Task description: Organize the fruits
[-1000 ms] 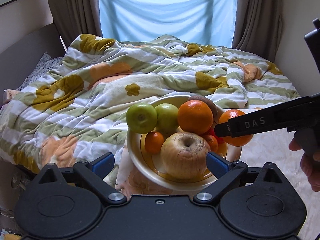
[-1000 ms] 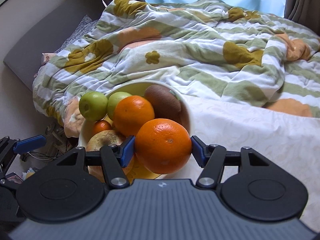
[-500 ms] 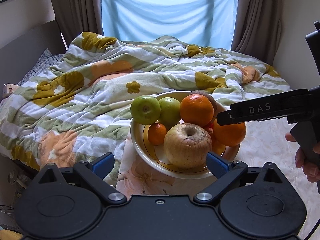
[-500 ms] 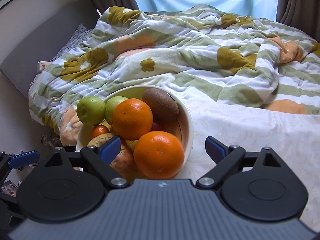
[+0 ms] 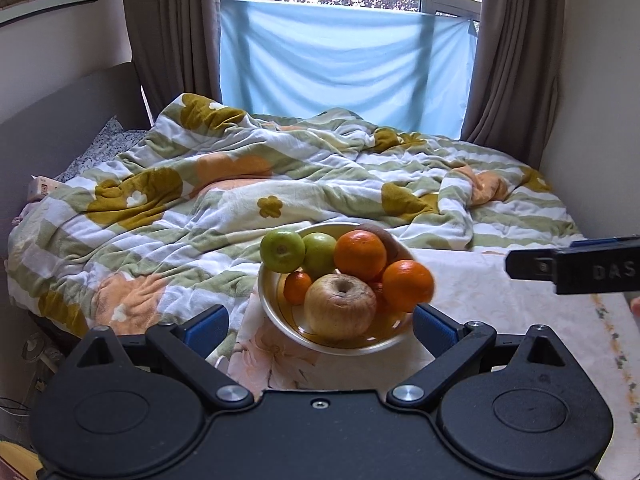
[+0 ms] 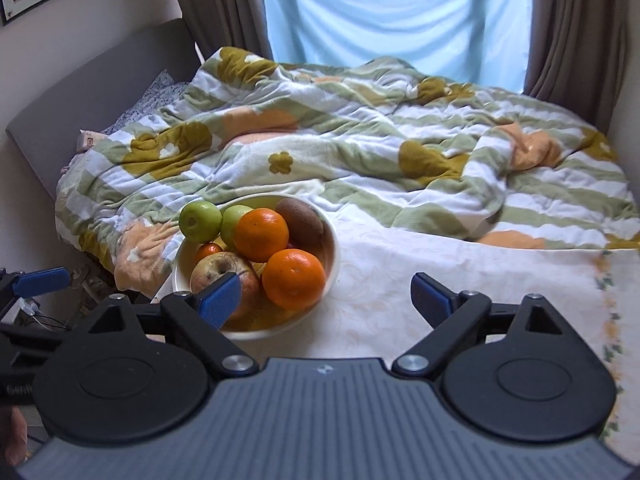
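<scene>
my left gripper (image 5: pixel 320 326) & right gripper (image 6: pixel 326 296): black bodies, blue pads. bowl (image 6: pixel 334 240) cream-white w/ a yellow band inside. in it: two green apples (image 6: pixel 200 221), one wrinkled tan-pink apple (image 5: pixel 341 306), two big oranges (image 6: pixel 293 278) bright orange, a small tangerine (image 5: pixel 297 287) deeper orange, a brown kiwi (image 6: pixel 300 221). blanket (image 5: pixel 240 200) striped white & sage green w/ mustard and peach flowers. tablecloth (image 6: pixel 460 280) pale cream w/ faint floral print. curtains (image 5: pixel 172 28) grey-brown, window cloth (image 5: pixel 344 64) light blue. headboard (image 6: pixel 100 88) grey.

Black tool (image 5: pixel 316 324), blue pads (image 5: pixel 434 325), silver screws
</scene>
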Motion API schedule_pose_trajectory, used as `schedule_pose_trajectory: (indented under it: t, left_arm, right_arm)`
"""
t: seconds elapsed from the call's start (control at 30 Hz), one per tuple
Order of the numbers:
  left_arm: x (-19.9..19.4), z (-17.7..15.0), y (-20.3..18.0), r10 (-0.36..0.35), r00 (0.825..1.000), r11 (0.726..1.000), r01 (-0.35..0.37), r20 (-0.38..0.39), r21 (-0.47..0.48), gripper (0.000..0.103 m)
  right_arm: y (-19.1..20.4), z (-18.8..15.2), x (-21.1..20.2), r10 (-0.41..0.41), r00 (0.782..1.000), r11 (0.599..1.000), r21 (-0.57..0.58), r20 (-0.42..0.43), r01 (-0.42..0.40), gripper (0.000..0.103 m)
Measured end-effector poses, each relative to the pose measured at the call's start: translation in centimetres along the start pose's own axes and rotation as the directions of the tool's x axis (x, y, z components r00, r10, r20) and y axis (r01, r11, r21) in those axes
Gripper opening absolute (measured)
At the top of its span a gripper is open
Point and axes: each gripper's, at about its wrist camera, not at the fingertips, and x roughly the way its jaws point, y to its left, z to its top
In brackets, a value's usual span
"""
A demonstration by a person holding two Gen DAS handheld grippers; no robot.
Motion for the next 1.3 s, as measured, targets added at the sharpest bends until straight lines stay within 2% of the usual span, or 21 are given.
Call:
schedule_pose_trajectory:
  t: [0.3,0.5,0.73,1.0,1.3]
  left_arm:
    - [-5.6,-1.7,-3.5,-0.035,0.999,0.999,0.034,0.025,0.031,0.103]
    - [-8.1,-3.1,-5.6,-0.05,0.998,0.997,0.048,0.039,0.056,0.103]
    - [-9.0,-4.7,-7.7,-0.052,0.998,0.993,0.049,0.027,0.107,0.103]
    - [-9.1,-5.2,-8.9,-0.072,0.997,0.989,0.068,0.026,0.131,0.103]
    - [-9.1,-5.4,-9.2,-0.066,0.998,0.989,0.062,0.024,0.137,0.103]
  right_arm:
    - [-3.1,-3.6,-10.3,-0.12,0.991,0.992,0.038,0.054,0.118,0.103]
    - [-5.2,-7.4,-14.2,-0.187,0.982,0.979,0.081,0.028,0.185,0.103]
    - [-6.9,-10.6,-16.7,-0.264,0.964,0.959,0.111,0.024,0.26,0.103]
    - [-8.2,-12.3,-17.4,-0.284,0.959,0.947,0.153,-0.014,0.282,0.103]
    - [-8.3,-12.5,-17.4,-0.284,0.959,0.947,0.153,-0.014,0.283,0.103]
